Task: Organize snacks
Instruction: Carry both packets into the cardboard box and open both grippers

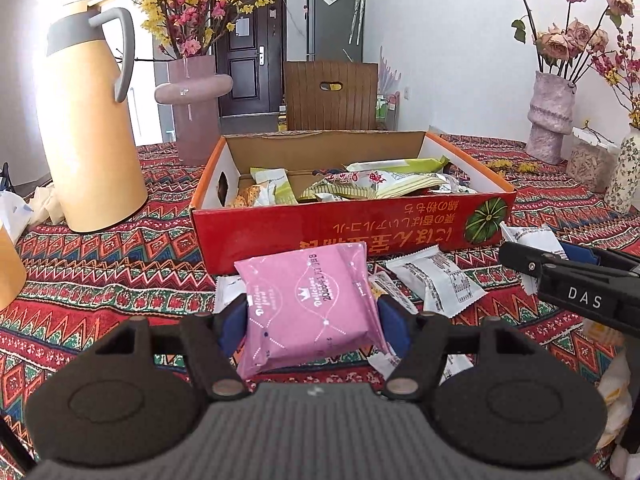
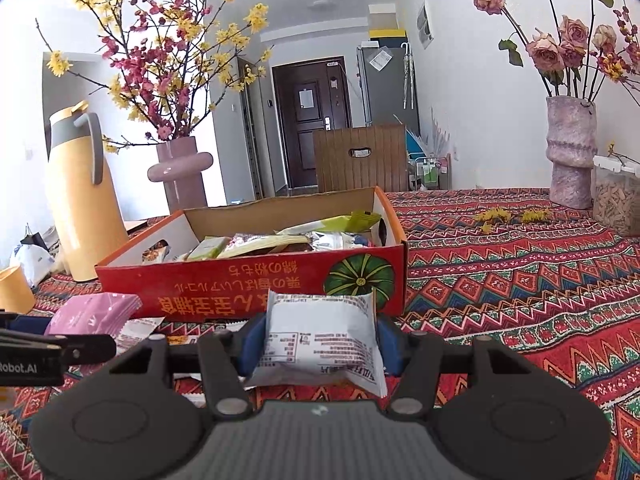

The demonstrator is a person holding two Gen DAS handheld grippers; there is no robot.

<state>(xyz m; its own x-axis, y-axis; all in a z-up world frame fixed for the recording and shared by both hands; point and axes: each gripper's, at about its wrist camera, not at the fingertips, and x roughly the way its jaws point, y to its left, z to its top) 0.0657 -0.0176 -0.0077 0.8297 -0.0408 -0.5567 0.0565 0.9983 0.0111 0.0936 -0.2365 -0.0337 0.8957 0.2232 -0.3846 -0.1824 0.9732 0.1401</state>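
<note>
A: Left gripper?
B: Jaws are clamping a pink snack pack by its sides, holding it clear of the counter, just in front of the red cardboard box.
A: Right gripper?
B: Jaws are gripping a white snack pack in front of the same box (pumpkin-print end). More white packets are lying on the patterned cloth; box is already holding several snacks.

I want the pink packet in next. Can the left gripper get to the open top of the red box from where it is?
Probably yes. The left gripper holds the pink packet just short of the red box, whose top is open and only partly filled; its low front wall has to be cleared first.
</note>
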